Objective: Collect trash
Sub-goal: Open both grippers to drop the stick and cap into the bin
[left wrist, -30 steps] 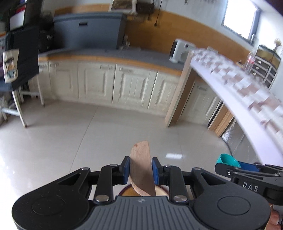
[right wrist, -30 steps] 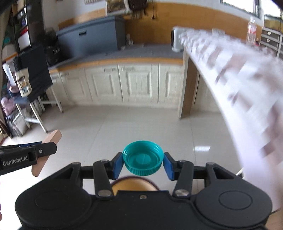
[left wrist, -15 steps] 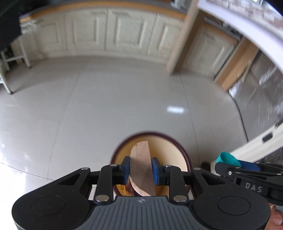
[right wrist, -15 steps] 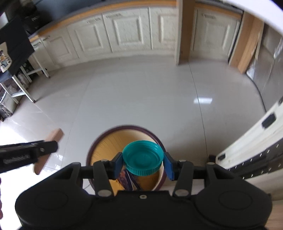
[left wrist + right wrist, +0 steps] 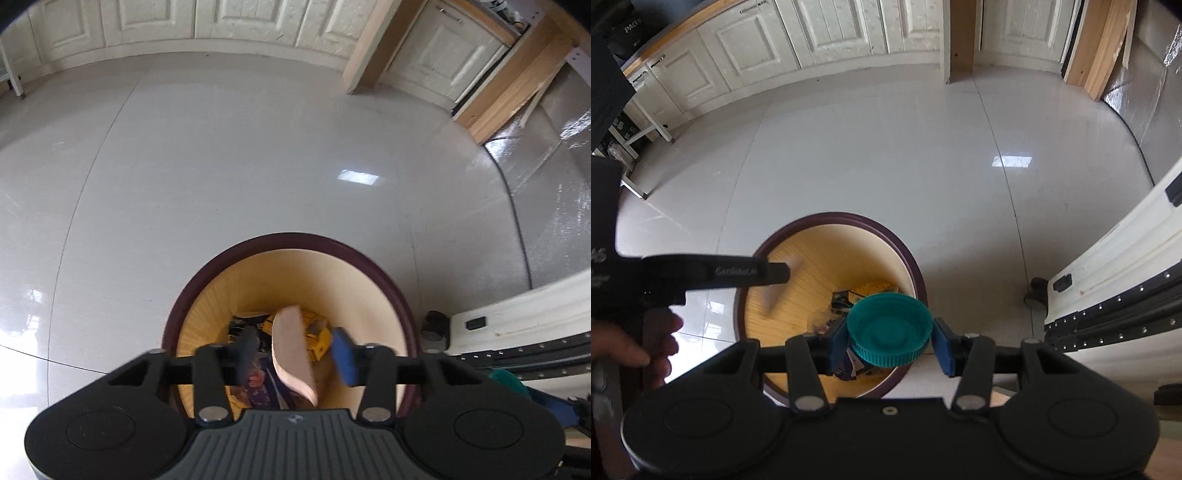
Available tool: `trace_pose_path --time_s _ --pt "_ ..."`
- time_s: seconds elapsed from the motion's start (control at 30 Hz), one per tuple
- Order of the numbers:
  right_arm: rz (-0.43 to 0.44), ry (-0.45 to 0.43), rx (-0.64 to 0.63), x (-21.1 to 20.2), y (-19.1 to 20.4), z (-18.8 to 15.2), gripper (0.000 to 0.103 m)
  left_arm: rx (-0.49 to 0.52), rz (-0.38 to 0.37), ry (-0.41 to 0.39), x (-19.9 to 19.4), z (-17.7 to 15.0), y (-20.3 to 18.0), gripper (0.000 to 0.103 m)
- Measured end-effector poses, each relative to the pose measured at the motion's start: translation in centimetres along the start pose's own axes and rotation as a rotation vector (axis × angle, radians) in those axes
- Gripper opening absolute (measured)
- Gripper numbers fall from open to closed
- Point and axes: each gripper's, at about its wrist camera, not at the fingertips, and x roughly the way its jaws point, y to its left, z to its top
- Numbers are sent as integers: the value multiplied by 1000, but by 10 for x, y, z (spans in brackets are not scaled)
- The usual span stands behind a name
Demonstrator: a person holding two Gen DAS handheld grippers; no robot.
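A round trash bin point(image 5: 295, 240) with a dark purple rim and yellow inside stands on the floor below both grippers; it also shows in the right wrist view point(image 5: 908, 258). My left gripper point(image 5: 295, 356) is open over the bin, and a flat pinkish wooden piece point(image 5: 293, 350) hangs loose between its spread fingers. My right gripper point(image 5: 888, 341) has its jaws slightly apart around a teal bottle cap point(image 5: 890, 330), which looks loose. The left gripper point(image 5: 738, 273) reaches over the bin in the right wrist view.
Colourful wrappers point(image 5: 314, 332) lie at the bin's bottom. Glossy white floor tiles point(image 5: 240, 147) surround it. A white table edge with black rails point(image 5: 1126, 295) stands at right. Cream cabinets point(image 5: 820, 33) and wooden posts point(image 5: 373, 55) line the far wall.
Both grippers tilted down and moved over the bin. The left gripper opened and let go of the wooden piece. The right gripper's jaws widened around the cap.
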Motion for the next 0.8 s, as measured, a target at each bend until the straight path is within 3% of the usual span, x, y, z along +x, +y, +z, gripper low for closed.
trace_pose_path --time_s 0.23,0.3,0.43,0.73,0.77,0.8 --pt "22 29 -7 20 5 4 50 -20 27 6 -3 -4 14 65" --pt "39 31 -15 25 9 6 50 -30 37 -1 -9 -5 20 74" --pt "79 29 -35 31 20 13 50 -55 54 -22 -24 -8 33 83" --pt "199 -47 -55 33 55 41 50 -111 125 -35 -47 -8 68 98" --pt "215 -52 -45 34 57 44 57 -115 127 -35 -48 -9 71 100" --pt "230 -54 -30 36 59 46 75 -117 127 -34 -48 -9 72 101"
